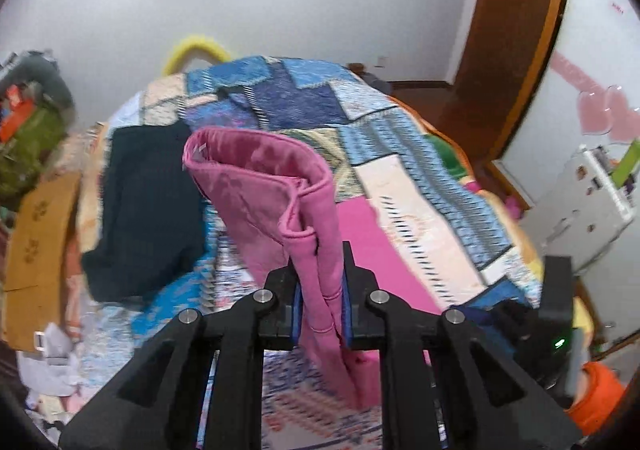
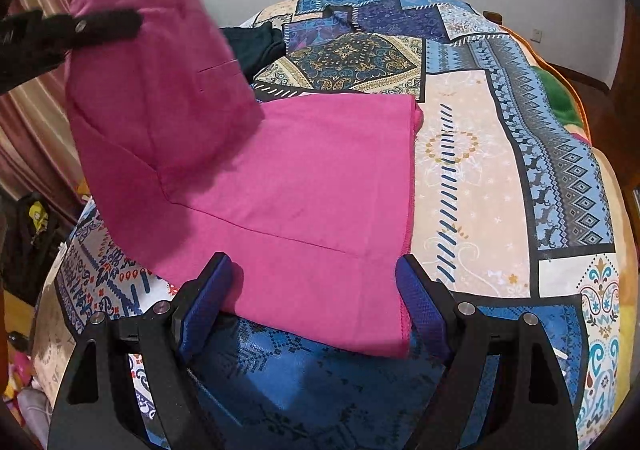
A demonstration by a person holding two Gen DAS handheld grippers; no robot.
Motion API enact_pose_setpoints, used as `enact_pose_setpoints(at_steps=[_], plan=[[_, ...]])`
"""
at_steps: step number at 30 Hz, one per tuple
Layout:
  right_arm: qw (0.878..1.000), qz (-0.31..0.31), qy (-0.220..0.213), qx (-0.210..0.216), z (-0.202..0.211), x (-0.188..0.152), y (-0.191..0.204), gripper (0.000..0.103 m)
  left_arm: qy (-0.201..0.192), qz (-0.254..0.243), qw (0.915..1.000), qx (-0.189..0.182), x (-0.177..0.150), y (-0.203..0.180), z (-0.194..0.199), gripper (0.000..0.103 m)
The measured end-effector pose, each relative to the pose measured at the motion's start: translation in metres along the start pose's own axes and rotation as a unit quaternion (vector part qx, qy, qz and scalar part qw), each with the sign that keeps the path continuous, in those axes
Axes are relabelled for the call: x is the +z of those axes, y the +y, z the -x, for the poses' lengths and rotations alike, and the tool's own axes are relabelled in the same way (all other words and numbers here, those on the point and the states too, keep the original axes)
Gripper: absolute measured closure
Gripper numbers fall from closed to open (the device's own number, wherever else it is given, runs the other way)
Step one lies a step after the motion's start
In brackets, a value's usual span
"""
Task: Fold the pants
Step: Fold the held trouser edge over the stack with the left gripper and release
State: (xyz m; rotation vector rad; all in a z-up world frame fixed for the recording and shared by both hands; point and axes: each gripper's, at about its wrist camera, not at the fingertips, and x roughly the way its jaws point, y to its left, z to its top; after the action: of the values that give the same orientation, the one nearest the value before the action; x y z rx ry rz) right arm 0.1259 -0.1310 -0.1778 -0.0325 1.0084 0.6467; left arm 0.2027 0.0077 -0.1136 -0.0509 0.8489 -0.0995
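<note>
A bed [image 2: 500, 177] covered with a patchwork blanket [image 1: 304, 97] in blue, beige and dark patterns fills most of both views. On it lie the pink pants [image 2: 304, 185], made of a soft, matte magenta cloth with visible seams and a stitched hem along the right edge. The lower part of the pants rests flat on the blanket, near the front edge of the bed. The upper part is lifted from the blanket and hangs in a rounded fold at the left of the right wrist view. In the left wrist view this raised part shows a thick rolled waistband and a paler inner side. A dark garment [image 1: 148, 209] lies on the blanket behind the pants. The left hand-held gripper [image 1: 322, 290] pinches the raised pink cloth between its 2 blue pads. The right hand-held gripper [image 2: 314, 302] is spread wide, its 2 fingers standing over the flat part of the pants without pressing it.
</note>
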Motion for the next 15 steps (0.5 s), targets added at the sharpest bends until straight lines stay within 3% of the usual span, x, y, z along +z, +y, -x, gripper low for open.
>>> enact_pose_setpoints(at_steps=[3,6,15], plan=[[1.0,-0.002,0.0,0.002,0.001,0.0,0.0,0.022,0.02,0.015,0.9987,-0.045,0.006,-0.006,-0.012,0.088],[1.0,-0.006,-0.001,0.004,0.001,-0.001,0.0,0.022,0.035,0.018,0.9969,-0.068,0.007,-0.016,-0.024,0.088],[1.0,-0.011,-0.001,0.006,0.002,-0.003,0.0,0.022,0.096,0.013,0.9905,-0.098,-0.003,-0.043,-0.061,0.088]])
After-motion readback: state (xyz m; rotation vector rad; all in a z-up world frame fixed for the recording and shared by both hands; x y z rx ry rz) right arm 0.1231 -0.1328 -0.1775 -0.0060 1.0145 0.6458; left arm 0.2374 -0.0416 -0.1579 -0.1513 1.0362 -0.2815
